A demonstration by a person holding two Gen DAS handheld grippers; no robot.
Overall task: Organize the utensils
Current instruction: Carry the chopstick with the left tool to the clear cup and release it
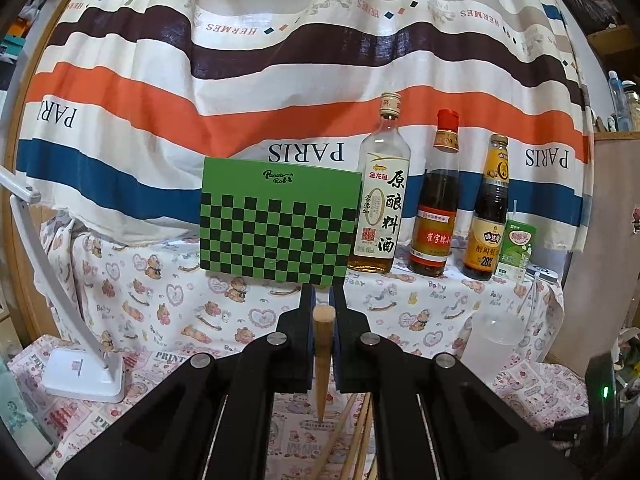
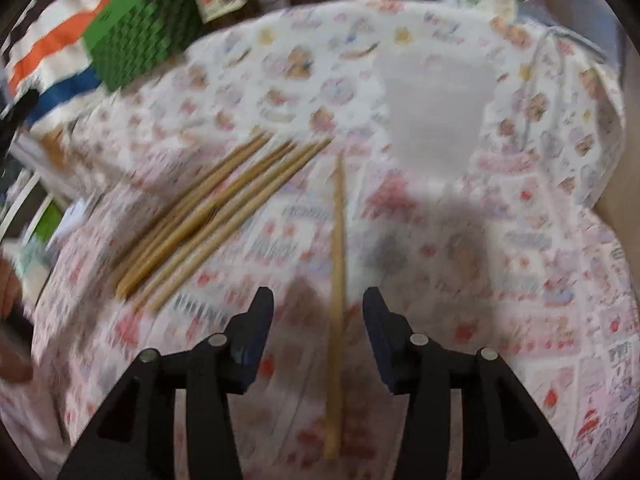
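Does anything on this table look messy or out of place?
Yes. One chopstick lies alone, apart from the loose bundle of chopsticks fanned beside it. Another chopstick stands upright, pinched in the left gripper.

A home: condiment bottles (image 1: 380, 200) on a nursery-print tablecloth (image 1: 160, 300), striped curtain (image 1: 280, 80) behind.

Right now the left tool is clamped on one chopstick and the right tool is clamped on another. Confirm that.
Not quite. The left tool is clamped on a chopstick, but the right tool is open: in the right wrist view a single chopstick lies between its fingers, touched by neither.
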